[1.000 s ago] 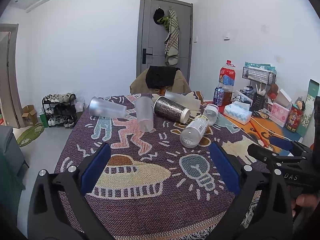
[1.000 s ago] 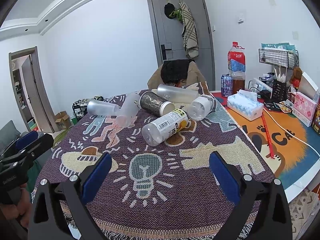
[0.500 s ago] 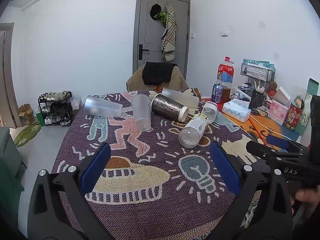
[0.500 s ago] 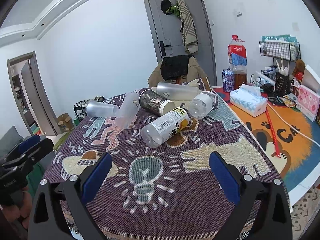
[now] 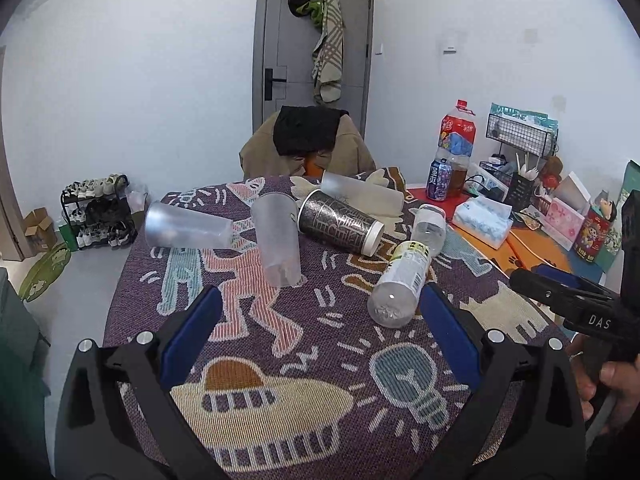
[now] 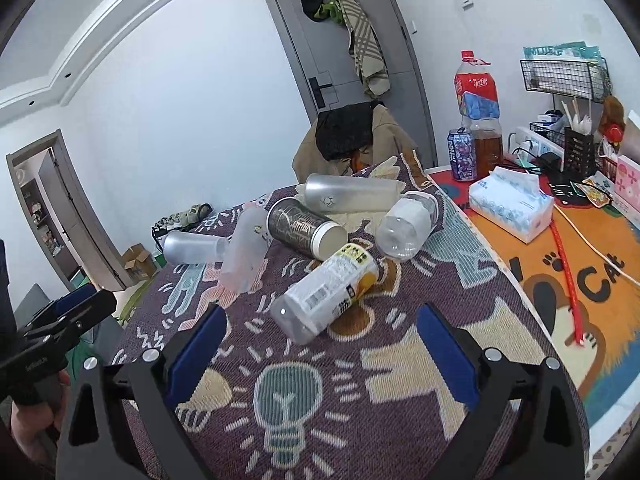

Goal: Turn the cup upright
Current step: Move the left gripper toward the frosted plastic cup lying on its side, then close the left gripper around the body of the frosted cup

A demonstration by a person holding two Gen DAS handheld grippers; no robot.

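On the patterned surface, going left to right, a frosted cup is seen lying on its side, then a clear cup standing mouth down, a dark patterned cup on its side, and a labelled bottle toppled beside a second clear bottle; a long frosted cup lies behind them. No cup is judged flipped upright yet, so the whole task remains. The left tool is held wide apart and grips nothing, and the right tool is likewise spread wide and empty. Compared with the earlier frames, both tools are brought closer to the cluster, the labelled bottle now lying almost between the right tool's fingers.
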